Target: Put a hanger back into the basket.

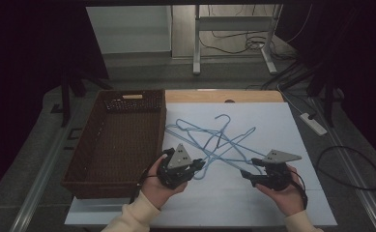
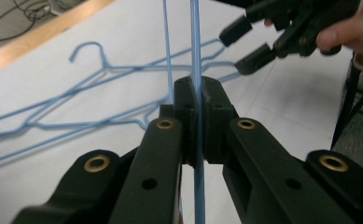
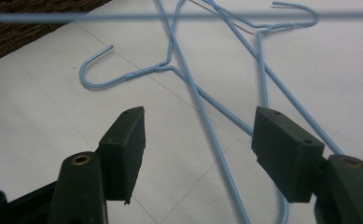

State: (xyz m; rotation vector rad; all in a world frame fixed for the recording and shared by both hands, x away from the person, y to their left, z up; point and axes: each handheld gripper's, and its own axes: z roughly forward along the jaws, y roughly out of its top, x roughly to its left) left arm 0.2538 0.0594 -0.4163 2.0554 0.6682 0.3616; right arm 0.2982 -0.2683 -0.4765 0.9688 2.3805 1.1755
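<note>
The left hand-held gripper [image 2: 197, 100] is clenched on a blue hanger [image 2: 196, 42], lifting it off the tangle on the desk [image 1: 253, 203]. The right hand-held gripper [image 3: 198, 140] hovers released over the other hangers [image 3: 207, 107]. Next: carry it clear to the basket [image 1: 115, 140]

hangers [image 1: 213, 140]: light blue wire
basket [image 1: 109, 169]: dark brown weave
table cover [image 1: 272, 121]: white
grippers' jaws: black
sleeves [image 1: 132, 217]: cream
</note>
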